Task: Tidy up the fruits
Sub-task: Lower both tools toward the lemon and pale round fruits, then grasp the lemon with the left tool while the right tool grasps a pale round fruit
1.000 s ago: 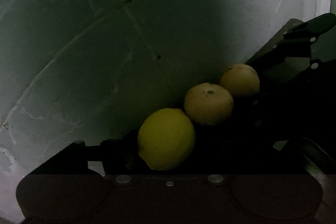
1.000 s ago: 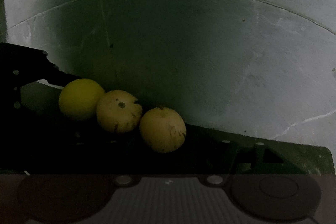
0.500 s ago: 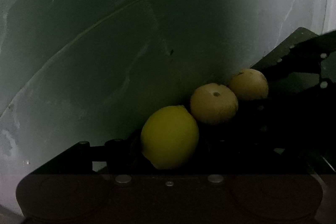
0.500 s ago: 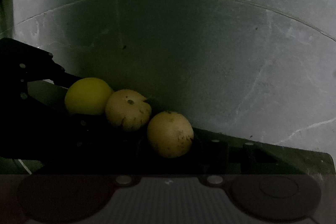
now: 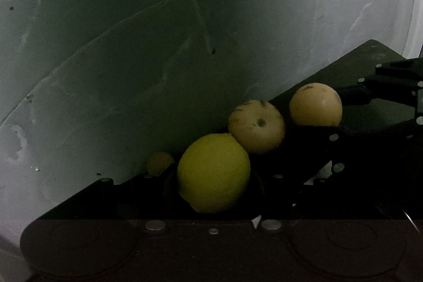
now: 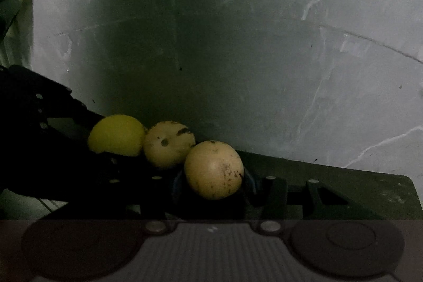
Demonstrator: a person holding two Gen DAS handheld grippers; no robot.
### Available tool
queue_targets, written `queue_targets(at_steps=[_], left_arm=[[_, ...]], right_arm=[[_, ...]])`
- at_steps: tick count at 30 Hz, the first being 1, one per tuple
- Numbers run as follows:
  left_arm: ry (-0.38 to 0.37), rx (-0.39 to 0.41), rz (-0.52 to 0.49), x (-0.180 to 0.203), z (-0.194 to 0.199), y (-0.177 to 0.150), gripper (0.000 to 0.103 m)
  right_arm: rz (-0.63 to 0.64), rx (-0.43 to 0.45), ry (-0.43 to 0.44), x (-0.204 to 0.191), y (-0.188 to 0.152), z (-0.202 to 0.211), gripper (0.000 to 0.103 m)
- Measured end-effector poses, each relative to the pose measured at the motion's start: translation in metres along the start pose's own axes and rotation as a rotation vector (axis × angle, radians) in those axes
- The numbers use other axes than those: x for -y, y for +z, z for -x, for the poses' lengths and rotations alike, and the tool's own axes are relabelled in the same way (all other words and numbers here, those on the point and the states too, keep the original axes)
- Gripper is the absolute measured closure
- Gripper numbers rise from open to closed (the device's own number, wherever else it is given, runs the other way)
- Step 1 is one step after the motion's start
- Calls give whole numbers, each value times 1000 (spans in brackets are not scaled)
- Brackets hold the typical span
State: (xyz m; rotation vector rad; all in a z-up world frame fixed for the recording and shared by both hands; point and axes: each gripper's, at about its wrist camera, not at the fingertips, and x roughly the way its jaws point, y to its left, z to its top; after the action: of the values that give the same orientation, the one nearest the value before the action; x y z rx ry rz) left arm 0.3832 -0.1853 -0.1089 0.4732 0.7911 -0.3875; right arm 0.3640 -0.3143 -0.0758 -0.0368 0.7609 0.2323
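- The left gripper (image 5: 214, 192) sits low and dark in its own view, its jaws set around the yellow lemon (image 5: 213, 172). They look closed against its flanks, though the gloom hides the contact itself.
- The right gripper (image 6: 214, 184) likewise appears to grip the pale speckled fruit (image 6: 213, 169) nearest its camera, its dark fingers pressed at either side.
- Between the two held fruits lies a middle pale fruit (image 5: 256, 125), with a dimple and dark streaks. It touches the lemon and sits just beside the speckled one, so the three form a line on the dark board (image 6: 343, 176).
- A small orange fruit (image 5: 159, 162) peeks out behind the lemon in the left view, partly hidden.
- Judging by their look, these round fruits are firm and fairly light, with waxy rind that can slip or roll. Taking hold across the widest middle, with moderate squeeze, should keep them from popping out.
- Behind everything stands a grey marbled wall (image 5: 132, 44) with thin seams.
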Motion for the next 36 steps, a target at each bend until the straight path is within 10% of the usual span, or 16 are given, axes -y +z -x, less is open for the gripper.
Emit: queue_targets(at_steps=[36], left_arm=[[-114,110,-51,-28,75,-46,45]], right_arm=[[-138,20,-154,-68,-16,91,51]])
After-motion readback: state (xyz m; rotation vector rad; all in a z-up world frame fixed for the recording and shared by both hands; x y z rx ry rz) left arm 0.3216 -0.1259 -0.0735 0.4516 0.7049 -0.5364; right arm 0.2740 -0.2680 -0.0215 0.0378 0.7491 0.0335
